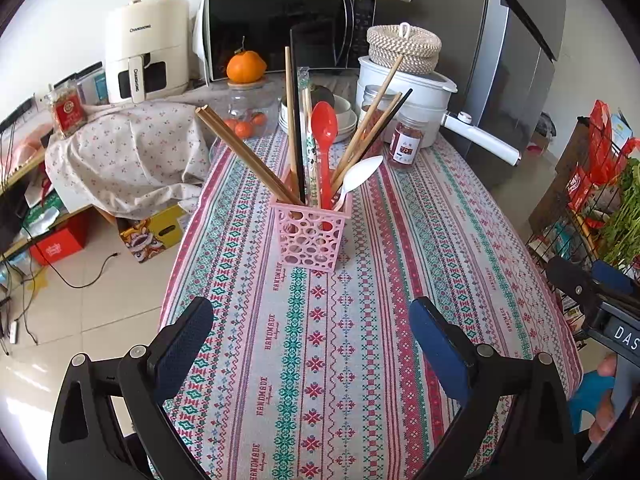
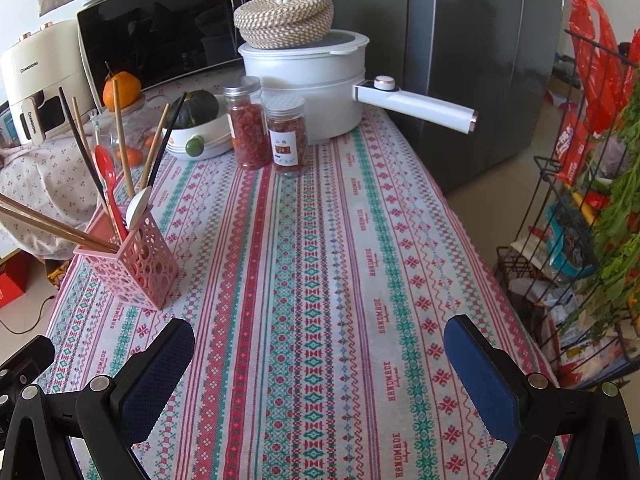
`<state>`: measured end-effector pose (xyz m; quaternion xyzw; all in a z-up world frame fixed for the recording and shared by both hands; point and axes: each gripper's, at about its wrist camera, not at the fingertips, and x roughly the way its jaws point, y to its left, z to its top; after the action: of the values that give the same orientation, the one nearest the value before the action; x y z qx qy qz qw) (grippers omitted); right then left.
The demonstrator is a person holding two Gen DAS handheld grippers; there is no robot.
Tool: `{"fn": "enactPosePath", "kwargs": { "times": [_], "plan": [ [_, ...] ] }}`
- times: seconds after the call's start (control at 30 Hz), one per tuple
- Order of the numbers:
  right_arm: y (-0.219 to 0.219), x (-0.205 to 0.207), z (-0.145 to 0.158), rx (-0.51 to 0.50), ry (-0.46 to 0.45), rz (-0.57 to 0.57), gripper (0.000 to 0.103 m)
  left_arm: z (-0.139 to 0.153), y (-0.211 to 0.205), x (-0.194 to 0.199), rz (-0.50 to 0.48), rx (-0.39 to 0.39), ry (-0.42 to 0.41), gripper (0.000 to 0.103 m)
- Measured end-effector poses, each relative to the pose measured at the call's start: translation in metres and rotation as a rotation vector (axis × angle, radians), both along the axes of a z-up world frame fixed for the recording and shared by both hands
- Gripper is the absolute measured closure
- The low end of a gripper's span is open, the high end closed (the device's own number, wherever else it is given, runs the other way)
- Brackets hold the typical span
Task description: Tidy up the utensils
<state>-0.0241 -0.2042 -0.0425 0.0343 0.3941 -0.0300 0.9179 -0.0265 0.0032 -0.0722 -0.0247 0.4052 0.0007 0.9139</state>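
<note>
Pink perforated plastic utensil holder (image 1: 310, 236), holding chopsticks and spoons upright, stands on the worktop (image 1: 360, 320) directly ahead of the left tongs (image 1: 312, 340), which are nearer. Right tongs (image 2: 320, 360) face bare cloth. Both pairs are spread, empty.

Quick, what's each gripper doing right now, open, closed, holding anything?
Left gripper: open, holding nothing, above the tablecloth.
Right gripper: open, holding nothing.

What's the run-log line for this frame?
left hand-held gripper: open, empty | right hand-held gripper: open, empty | pink holder: upright, holds chopsticks, red spoon, white spoon | tablecloth: no loose utensils visible
</note>
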Motion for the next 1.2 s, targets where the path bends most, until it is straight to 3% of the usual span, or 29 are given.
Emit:
{"fn": "enactPosePath", "kwargs": {
  "times": [1.2],
  "plan": [
    [0.0045, -0.0007, -0.0032, -0.01, 0.006, 0.011, 0.001, 0.0021, -0.0057, -0.0028, -0.017, 0.013, -0.01, 0.003]
  ]
}}
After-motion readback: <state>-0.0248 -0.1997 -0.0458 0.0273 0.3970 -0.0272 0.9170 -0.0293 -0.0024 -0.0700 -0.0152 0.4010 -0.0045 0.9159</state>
